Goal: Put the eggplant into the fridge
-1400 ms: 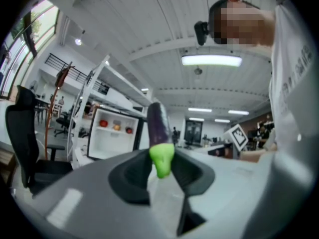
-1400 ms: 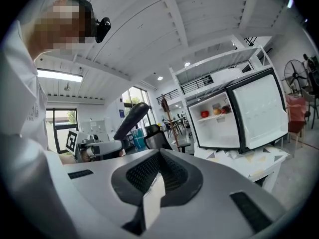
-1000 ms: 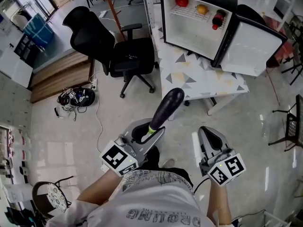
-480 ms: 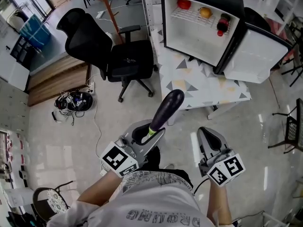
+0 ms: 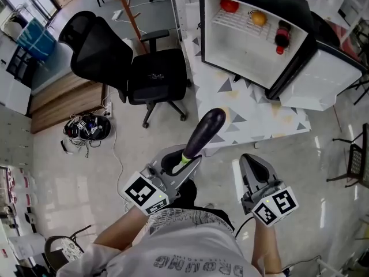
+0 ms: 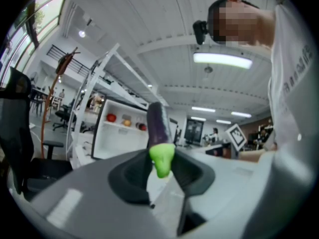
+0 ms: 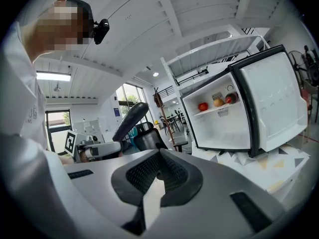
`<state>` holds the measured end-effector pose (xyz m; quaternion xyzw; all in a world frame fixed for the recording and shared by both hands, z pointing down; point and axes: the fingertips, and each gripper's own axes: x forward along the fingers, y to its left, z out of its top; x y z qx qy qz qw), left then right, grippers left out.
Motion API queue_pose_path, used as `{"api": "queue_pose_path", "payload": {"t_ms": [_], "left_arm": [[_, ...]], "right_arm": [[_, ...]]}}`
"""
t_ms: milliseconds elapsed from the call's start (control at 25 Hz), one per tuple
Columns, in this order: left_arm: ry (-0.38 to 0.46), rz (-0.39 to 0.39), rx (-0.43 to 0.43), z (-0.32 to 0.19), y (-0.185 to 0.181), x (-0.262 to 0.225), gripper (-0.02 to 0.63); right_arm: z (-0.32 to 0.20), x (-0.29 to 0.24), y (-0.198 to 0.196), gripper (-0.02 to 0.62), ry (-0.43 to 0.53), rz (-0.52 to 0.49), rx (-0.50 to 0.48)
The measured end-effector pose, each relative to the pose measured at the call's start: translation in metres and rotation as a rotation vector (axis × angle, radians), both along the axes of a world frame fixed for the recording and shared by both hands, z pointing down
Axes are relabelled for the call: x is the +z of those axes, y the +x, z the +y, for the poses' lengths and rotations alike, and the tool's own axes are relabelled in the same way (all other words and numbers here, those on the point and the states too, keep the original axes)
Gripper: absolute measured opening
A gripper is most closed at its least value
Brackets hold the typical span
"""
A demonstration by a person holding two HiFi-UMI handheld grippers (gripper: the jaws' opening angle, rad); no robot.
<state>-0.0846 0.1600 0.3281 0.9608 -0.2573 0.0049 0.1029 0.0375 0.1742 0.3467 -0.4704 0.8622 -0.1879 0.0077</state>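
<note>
Two grippers sit low in the head view, and only one carries anything. Our left gripper [image 5: 181,159] pinches the eggplant [image 5: 203,133] by its green stem end, pads pressed on either side of it, so the dark purple body juts up and forward from the jaws towards the centre of the frame. Our right gripper [image 5: 252,163], at the lower right, has its jaws drawn together on nothing. The fridge [image 5: 230,45] stands at the upper right on a patterned table [image 5: 253,111], its door [image 5: 323,79] swung wide to the right. Its upper shelf holds a red fruit, an orange one and a dark bottle, while the white space below looks bare. A black office chair [image 5: 138,68] stands to the left of the table. We judge this to be the carrying step: the eggplant is gripped and well apart from the fridge, which is already open. Next we need to bring the left gripper up to the opening, pass the long body in under the shelf without knocking the frame, set it down, and only then part the jaws.
</note>
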Motion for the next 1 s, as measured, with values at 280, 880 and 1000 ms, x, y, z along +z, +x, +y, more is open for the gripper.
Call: {"api": "queue_pose_path", "payload": {"t_ms": [280,880,1000], "left_arm": [[-0.008,0.0,0.018,-0.049,-0.005,0.001,0.115],[-0.037,0.009,0.063,-0.136,-0.019,0.004,0.115],[-0.038,0.009,0.077,-0.154,-0.023,0.002,0.115]], "right_arm": [[-0.047,0.0,-0.005,0.003,-0.013,0.002,0.015],[-0.13,-0.001,-0.019,0.003,-0.045,0.009,0.058],[-0.147,-0.004,-0.023,0.003,-0.045,0.015,0.07]]}}
